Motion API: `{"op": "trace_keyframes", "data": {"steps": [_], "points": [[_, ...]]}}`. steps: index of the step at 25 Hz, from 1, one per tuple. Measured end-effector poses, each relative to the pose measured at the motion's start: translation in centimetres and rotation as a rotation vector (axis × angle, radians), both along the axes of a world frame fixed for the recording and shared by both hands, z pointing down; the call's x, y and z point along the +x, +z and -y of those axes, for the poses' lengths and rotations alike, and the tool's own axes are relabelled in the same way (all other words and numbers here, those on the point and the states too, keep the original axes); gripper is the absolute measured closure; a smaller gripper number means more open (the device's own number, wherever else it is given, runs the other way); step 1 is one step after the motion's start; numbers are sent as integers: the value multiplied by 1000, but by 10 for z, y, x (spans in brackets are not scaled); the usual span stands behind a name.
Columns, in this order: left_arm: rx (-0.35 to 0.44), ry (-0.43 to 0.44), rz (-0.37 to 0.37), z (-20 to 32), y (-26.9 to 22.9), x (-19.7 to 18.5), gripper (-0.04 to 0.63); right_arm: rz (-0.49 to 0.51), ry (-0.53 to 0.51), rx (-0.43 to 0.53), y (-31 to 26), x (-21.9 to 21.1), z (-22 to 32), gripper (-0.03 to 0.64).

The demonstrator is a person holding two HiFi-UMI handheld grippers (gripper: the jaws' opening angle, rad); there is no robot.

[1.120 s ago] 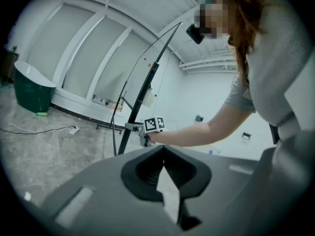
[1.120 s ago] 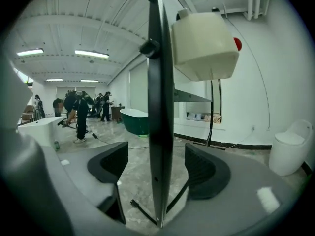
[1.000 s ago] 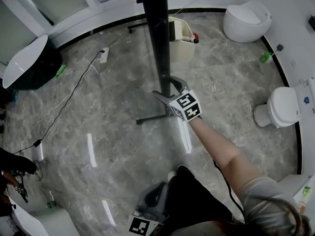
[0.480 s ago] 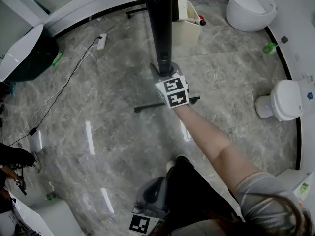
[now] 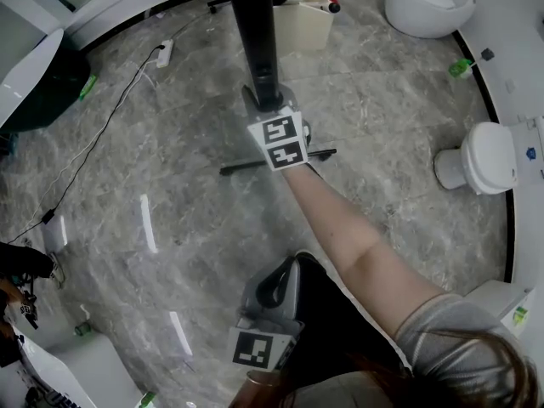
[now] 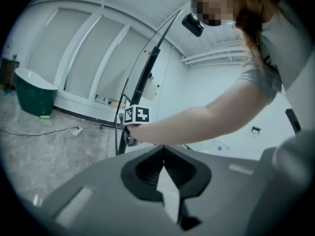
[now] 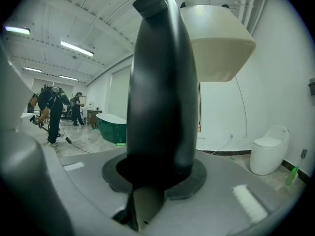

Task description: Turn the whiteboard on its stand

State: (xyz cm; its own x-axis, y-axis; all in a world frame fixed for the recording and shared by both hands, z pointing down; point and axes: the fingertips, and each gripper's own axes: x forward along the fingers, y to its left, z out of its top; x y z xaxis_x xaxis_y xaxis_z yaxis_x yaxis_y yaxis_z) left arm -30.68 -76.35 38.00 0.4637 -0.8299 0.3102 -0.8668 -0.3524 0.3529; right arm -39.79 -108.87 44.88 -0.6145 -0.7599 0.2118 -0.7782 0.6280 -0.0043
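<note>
The whiteboard (image 5: 255,32) shows edge-on in the head view as a tall black frame on a floor stand (image 5: 276,161). My right gripper (image 5: 266,100) reaches out at arm's length and its jaws are closing round the lower end of that black edge. In the right gripper view the black edge (image 7: 162,82) fills the hollow between the pads of the right gripper (image 7: 157,173), which press on it. My left gripper (image 5: 276,283) hangs low by the person's body, shut with nothing in it. The left gripper (image 6: 163,151) looks toward the board (image 6: 147,68).
A beige bin (image 5: 302,11) stands just behind the board. Two white toilets (image 5: 429,2) (image 5: 484,168) line the right wall, with a green bottle (image 5: 460,66) between them. A dark green tub (image 5: 34,75) is far left; a power strip (image 5: 164,53) and cable cross the floor. People (image 7: 49,112) work in the distance.
The right gripper's wide-open jaws have slid onto the whiteboard's black edge and narrowed round it. The left gripper has come further into view at the bottom.
</note>
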Motion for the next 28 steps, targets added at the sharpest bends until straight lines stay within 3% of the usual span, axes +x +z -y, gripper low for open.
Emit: {"op": "trace_keyframes", "data": {"steps": [9,21,28], "points": [[-103,-118,76,24,28,-26,595,1,23,12,-1,22,-11,522],[-161,-111,128,64,63,-30,595,5,43,23,-1,53,-44,528],[-191,-119,117,67,78,-18,595,6,41,32,-3,71,-72,529]]}}
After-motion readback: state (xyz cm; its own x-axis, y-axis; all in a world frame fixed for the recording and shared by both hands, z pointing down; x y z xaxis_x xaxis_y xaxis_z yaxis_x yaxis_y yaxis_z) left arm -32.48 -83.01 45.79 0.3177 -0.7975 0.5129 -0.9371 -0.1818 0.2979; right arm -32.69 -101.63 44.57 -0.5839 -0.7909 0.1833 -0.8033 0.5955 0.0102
